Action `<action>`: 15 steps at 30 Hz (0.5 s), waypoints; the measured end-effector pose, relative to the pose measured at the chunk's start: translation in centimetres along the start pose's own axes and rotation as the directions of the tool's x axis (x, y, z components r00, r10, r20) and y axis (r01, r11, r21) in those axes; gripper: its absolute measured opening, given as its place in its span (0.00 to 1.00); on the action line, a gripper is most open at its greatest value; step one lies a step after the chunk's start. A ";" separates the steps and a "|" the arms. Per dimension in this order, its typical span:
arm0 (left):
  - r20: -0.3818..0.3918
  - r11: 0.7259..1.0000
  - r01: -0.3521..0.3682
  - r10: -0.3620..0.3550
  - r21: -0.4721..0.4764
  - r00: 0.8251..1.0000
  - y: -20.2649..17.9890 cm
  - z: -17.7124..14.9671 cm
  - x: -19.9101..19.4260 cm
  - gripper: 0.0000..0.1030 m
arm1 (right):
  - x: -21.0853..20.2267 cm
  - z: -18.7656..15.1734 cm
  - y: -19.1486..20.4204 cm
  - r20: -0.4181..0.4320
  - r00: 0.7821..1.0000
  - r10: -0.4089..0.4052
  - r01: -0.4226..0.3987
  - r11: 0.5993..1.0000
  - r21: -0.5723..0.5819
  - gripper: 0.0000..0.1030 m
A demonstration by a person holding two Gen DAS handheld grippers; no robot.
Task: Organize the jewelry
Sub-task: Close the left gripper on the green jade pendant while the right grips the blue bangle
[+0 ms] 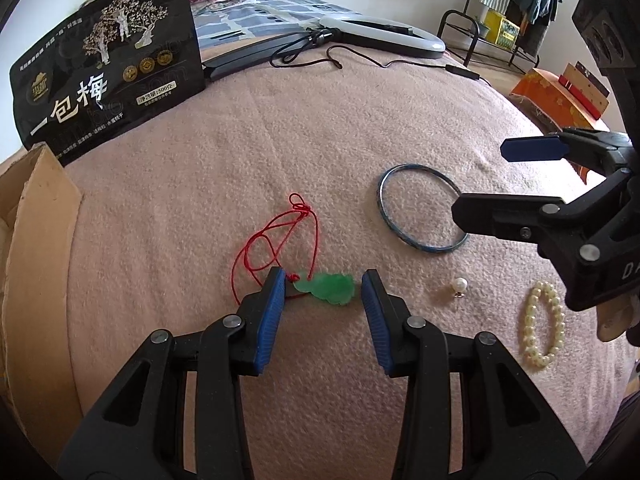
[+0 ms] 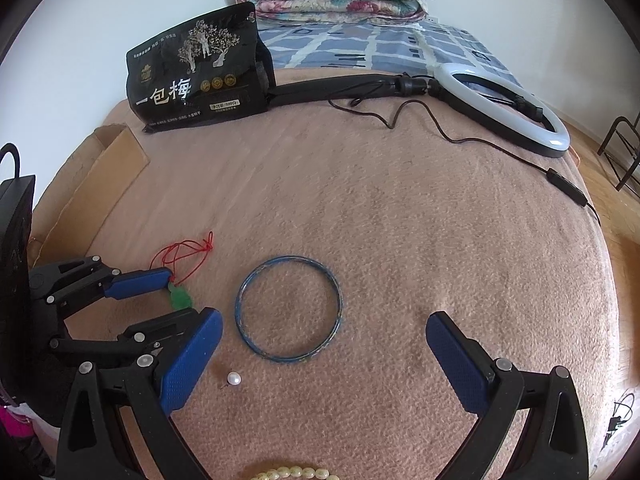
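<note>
The black snack bag [image 1: 108,60] standing at the back of the bed carries large white characters "一包梅" and a small label reading "500克". The right tongs' [image 1: 480,184] black body shows the letters "DA", cut off.

Each claw [image 1: 323,300] is black plastic with silver round rivets and ribbed blue pads [image 1: 269,320] on its fingers.

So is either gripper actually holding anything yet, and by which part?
Nothing is held. The left gripper is open, its fingers either side of the green pendant without clamping it. The right gripper is open and empty near the blue bangle.
</note>
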State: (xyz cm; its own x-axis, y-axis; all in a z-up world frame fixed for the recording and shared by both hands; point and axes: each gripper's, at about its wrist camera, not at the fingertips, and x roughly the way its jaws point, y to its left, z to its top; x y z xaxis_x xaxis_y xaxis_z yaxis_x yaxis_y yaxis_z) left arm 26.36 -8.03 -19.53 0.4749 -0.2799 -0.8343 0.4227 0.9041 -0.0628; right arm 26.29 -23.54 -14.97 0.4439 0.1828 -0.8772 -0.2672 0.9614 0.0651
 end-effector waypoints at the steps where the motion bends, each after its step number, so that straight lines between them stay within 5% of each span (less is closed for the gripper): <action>1: 0.001 1.000 -0.006 0.006 0.004 1.000 0.0 0.0 0.1 0.33 | 0.1 0.0 0.0 -0.001 1.000 0.000 0.000 1.000 -0.001 1.00; 15: 0.016 1.000 -0.023 0.024 -0.010 1.000 1.3 -0.6 -0.6 0.31 | 1.8 -0.1 1.5 -0.033 0.999 0.003 -0.005 0.999 -0.046 1.00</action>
State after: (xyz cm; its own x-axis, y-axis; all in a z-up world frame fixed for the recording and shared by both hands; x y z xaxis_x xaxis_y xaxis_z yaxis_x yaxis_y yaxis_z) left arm 26.19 -6.55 -19.46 0.4969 -0.2637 -0.8268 0.4034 0.9137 -0.0490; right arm 26.61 -21.80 -16.45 0.4144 0.1792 -0.8923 -0.3086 0.9500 0.0474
